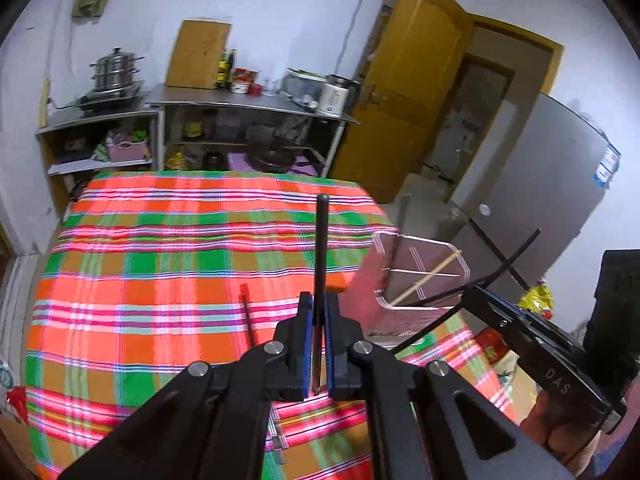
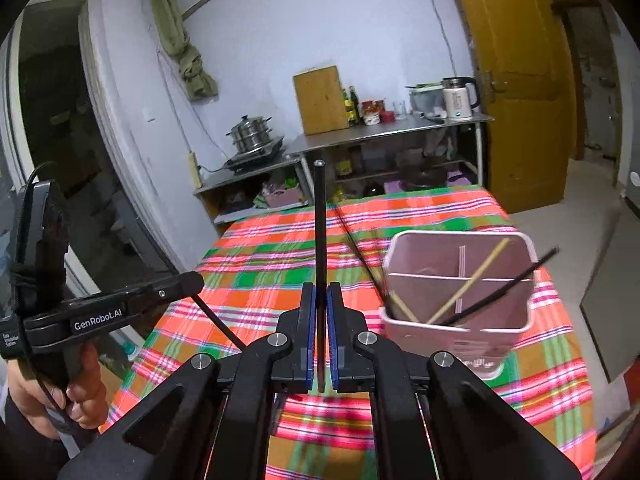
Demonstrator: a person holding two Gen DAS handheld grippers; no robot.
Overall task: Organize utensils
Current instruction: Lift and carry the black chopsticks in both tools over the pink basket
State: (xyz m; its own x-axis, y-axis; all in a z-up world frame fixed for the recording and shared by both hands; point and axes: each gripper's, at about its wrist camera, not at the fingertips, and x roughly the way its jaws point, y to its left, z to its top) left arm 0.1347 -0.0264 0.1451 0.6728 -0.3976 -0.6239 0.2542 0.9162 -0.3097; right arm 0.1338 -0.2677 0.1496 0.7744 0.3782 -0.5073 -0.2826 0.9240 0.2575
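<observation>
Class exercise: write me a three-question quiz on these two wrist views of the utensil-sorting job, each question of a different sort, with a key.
1. True or false: both tongs, the left tongs and the right tongs, are empty.
2. Multiple choice: the pink holder is (A) lying on its side, (B) standing on the plaid cloth, (C) on the steel counter.
3. Fill in: a light wooden chopstick leans inside the ______.

Key
1. False: each is shut on a black chopstick (left, right).
2. B.
3. Pink holder.
</observation>
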